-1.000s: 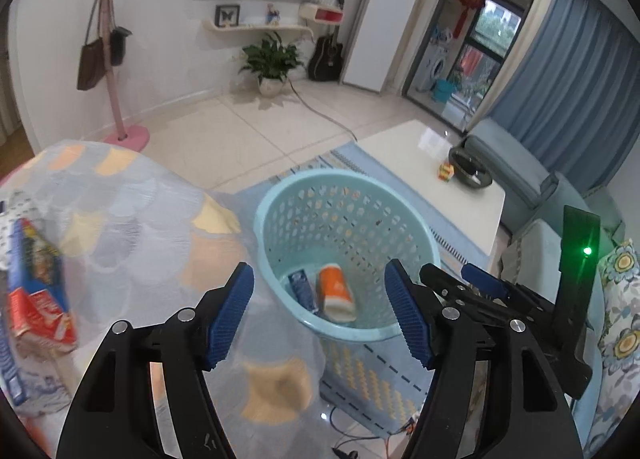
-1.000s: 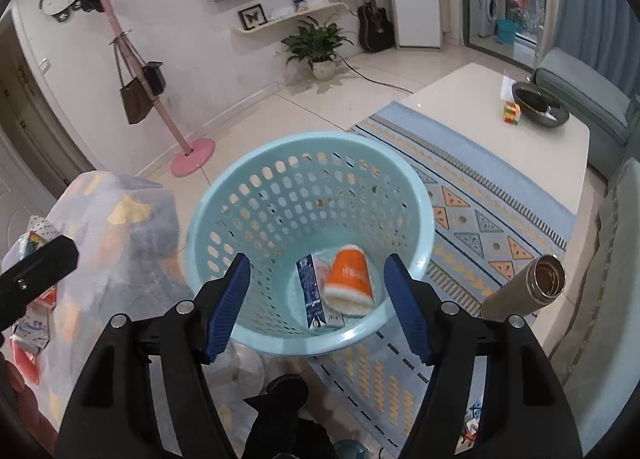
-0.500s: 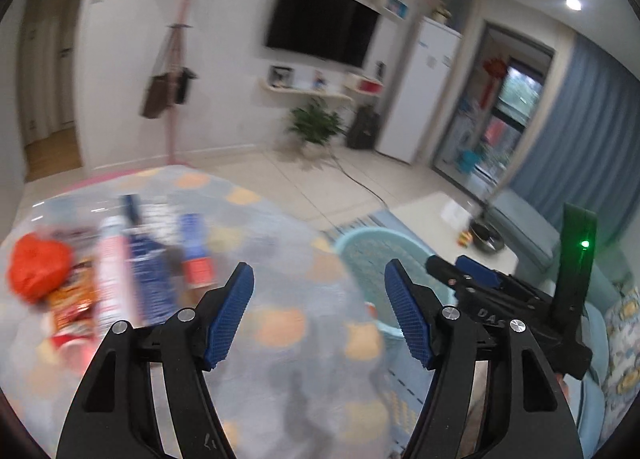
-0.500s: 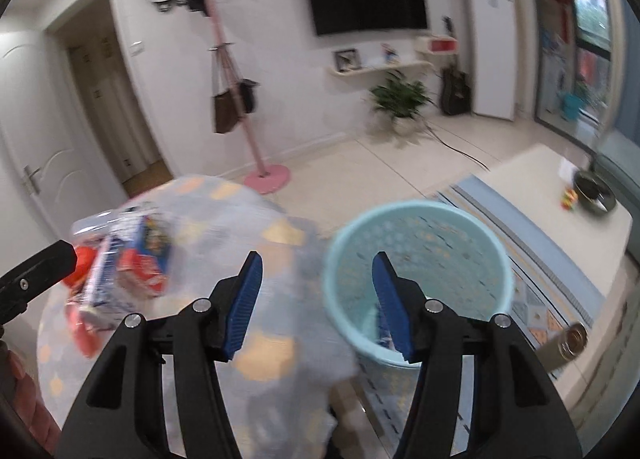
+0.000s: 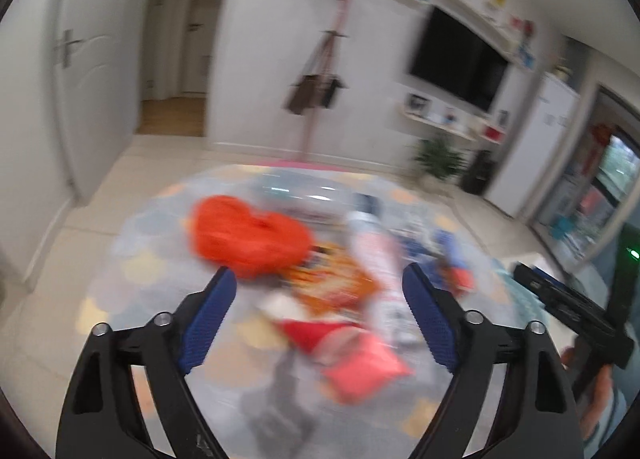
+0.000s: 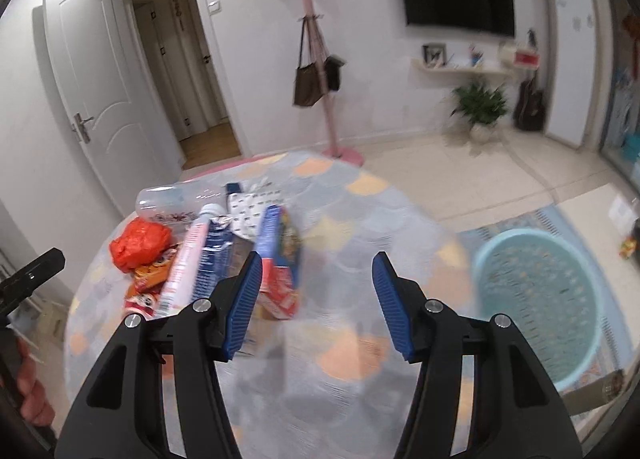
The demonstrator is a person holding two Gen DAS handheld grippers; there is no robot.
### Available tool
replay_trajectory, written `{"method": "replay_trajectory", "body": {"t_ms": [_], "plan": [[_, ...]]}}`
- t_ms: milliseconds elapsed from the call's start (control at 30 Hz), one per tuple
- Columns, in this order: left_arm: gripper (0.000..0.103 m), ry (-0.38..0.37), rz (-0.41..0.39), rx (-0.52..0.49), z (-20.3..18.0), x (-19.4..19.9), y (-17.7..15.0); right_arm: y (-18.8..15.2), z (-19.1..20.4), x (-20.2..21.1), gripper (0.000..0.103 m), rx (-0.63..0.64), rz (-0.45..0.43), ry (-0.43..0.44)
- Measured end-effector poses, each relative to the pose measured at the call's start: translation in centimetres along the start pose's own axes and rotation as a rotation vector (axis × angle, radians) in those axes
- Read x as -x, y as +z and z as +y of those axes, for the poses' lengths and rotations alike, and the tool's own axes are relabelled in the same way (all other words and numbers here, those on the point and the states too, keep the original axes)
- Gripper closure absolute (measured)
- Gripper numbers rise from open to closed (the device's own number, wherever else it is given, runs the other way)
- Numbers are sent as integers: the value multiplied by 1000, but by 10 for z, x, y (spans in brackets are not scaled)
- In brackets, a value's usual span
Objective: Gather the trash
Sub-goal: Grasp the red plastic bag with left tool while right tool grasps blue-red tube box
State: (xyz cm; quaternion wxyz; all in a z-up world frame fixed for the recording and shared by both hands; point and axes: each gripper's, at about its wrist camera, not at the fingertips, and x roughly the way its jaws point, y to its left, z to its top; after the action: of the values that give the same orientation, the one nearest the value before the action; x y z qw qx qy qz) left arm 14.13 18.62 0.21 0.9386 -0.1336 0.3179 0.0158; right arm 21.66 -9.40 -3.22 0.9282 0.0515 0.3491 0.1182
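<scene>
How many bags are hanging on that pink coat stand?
2. A brown bag hangs left of the pink stand, and a darker one hangs just right of it. More could be hidden behind the pole; the left view is too blurred to check.

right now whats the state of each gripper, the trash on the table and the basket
left gripper: open, empty, above the trash
right gripper: open, empty, over the table
orange bag: crumpled, on the table
clear bottle: lying on its side
pink tube: lying flat in the pile
blue and red carton: on the table, tilted
basket: upright on the floor beside the table, contents blurred
</scene>
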Motion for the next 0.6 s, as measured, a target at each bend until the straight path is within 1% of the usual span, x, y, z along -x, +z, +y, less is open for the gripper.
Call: {"method": "replay_trajectory", "body": {"t_ms": [67, 133, 167, 267, 367, 433, 533, 567, 600], "plan": [[16, 17, 8, 25, 19, -10, 9, 0, 4, -15, 49, -10, 26, 10], [15, 21, 33, 64, 34, -26, 19, 1, 9, -26, 49, -17, 46, 29], [13, 28, 49, 87, 45, -37, 20, 1, 12, -31, 49, -19, 54, 36], [12, 68, 63, 155, 68, -60, 21, 1, 23, -43, 48, -9, 76, 23], [12, 56, 106, 215, 82, -88, 22, 2, 30, -53, 48, 11, 88, 1], [12, 50, 133, 213, 84, -104, 23, 1, 34, -62, 48, 37, 101, -36], [12, 70, 176, 179, 82, -121, 22, 2, 36, -72, 49, 47, 118, -49], [12, 71, 184, 173, 81, -125, 22, 2, 35, -74, 51, 47, 124, -56], [12, 68, 189, 174, 81, -127, 20, 2, 35, -76, 56, 48, 129, -61]]}}
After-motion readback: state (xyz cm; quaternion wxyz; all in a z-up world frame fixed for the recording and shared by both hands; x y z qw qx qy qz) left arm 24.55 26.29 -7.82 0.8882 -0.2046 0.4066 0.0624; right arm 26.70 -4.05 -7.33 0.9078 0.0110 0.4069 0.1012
